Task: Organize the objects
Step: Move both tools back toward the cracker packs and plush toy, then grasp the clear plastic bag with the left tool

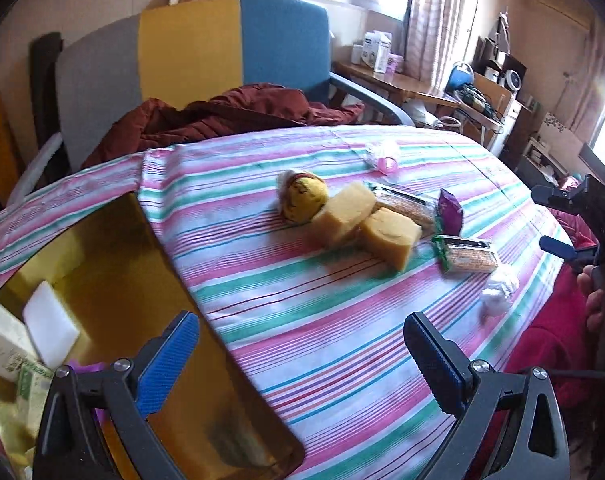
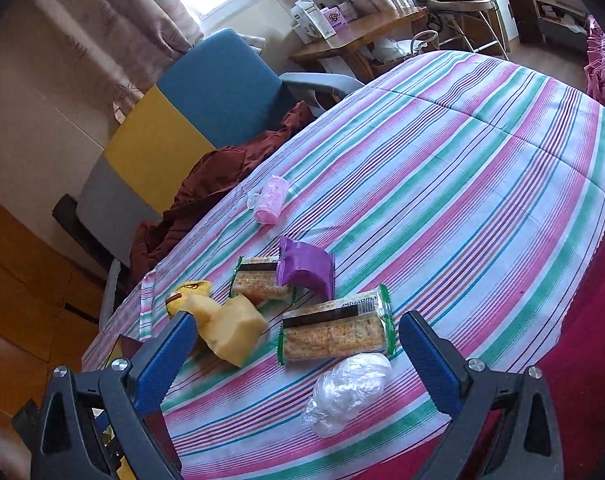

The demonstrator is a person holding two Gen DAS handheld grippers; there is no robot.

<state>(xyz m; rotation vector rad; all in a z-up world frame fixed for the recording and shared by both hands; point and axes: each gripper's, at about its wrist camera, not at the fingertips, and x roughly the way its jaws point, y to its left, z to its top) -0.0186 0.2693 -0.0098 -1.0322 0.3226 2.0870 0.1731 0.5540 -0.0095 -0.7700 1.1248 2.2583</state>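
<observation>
Striped cloth, cracker pack just beyond right gripper

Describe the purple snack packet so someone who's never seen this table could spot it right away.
Start at the striped tablecloth and find the cluster of snacks near its middle. The purple packet stands puffed up among them, touching the far cracker pack and just beyond the near cracker pack. It is the only solid purple wrapper; its neighbours are clear, green-edged packs showing crackers.
</observation>
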